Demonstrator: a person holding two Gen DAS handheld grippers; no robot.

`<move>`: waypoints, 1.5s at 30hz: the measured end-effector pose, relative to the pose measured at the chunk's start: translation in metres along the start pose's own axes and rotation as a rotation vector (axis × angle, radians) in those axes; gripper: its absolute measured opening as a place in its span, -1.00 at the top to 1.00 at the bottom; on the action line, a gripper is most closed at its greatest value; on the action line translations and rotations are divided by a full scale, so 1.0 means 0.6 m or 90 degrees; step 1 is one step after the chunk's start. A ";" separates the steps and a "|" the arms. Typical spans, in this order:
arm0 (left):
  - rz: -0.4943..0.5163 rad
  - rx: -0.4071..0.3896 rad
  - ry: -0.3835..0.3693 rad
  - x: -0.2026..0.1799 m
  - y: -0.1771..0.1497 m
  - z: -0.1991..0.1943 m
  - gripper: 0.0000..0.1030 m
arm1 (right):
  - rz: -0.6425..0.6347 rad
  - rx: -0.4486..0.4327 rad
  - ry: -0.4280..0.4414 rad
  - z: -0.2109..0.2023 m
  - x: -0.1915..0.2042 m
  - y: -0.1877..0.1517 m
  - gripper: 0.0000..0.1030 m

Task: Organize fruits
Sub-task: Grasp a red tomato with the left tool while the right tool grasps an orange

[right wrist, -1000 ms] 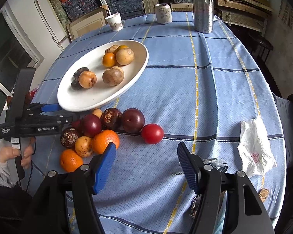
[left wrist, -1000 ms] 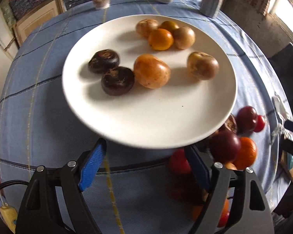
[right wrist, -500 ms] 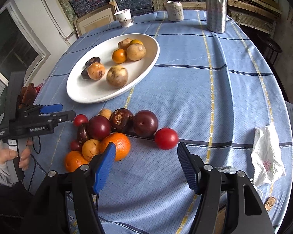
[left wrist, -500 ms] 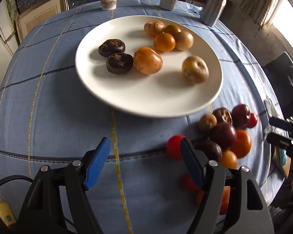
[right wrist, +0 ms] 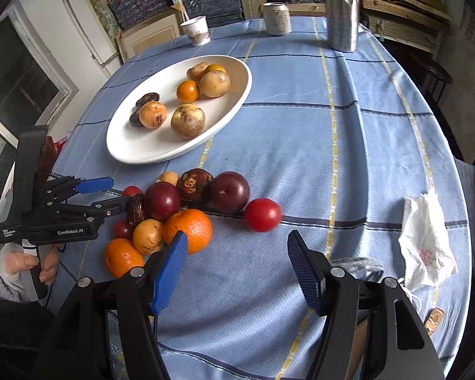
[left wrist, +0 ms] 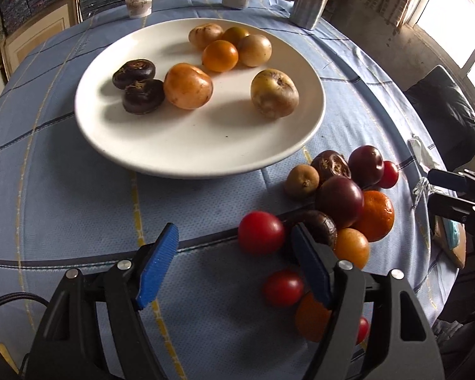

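Observation:
A white plate (left wrist: 161,145) (right wrist: 126,148) holds several fruits: two dark ones, orange ones and tan ones. A pile of loose fruit lies on the blue cloth beside it, with plums (right wrist: 229,191), oranges (right wrist: 190,229) and red tomatoes (right wrist: 262,214). My left gripper (left wrist: 234,232) (right wrist: 118,193) is open, low at the pile's near-left edge. A red tomato (left wrist: 261,232) sits just ahead of its right fingertip, untouched. My right gripper (right wrist: 237,240) (left wrist: 430,190) is open above bare cloth, just short of the pile, with nothing between its fingers.
At the table's far edge stand a paper cup (right wrist: 198,30), a can (right wrist: 277,17) and a metal bottle (right wrist: 342,9). A crumpled white napkin (right wrist: 427,240) lies at the right. A person's hand (right wrist: 19,262) grips the left tool's handle. Shelves rise behind the table.
My left gripper has pulled back from the plate's rim and swung right to the fruit pile, its jaws a little narrower. The right gripper has hardly moved.

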State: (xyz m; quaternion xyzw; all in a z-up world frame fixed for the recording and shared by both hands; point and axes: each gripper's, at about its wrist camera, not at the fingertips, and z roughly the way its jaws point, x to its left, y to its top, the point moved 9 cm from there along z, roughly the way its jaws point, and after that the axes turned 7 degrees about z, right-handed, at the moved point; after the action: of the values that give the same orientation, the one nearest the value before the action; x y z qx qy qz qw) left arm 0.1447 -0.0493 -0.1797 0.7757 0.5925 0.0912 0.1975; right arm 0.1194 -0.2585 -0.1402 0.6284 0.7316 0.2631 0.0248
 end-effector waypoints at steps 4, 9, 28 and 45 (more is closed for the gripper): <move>0.025 -0.008 -0.013 -0.016 -0.001 0.008 -0.38 | 0.013 -0.003 -0.008 -0.006 -0.011 -0.008 -0.28; 0.032 -0.025 -0.044 -0.038 0.007 0.009 0.00 | 0.021 -0.005 -0.015 -0.014 -0.022 -0.017 -0.28; 0.001 -0.002 -0.037 -0.013 -0.006 0.015 0.10 | 0.036 -0.018 -0.030 -0.039 -0.056 -0.026 -0.28; -0.023 -0.039 0.024 0.009 -0.025 -0.048 0.41 | -0.029 0.019 0.035 0.007 0.030 -0.032 -0.28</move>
State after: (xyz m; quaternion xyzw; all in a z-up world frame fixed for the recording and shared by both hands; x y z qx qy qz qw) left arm 0.1222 -0.0351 -0.1600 0.7567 0.6069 0.1203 0.2113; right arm 0.0996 -0.2417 -0.1465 0.6045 0.7498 0.2691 0.0012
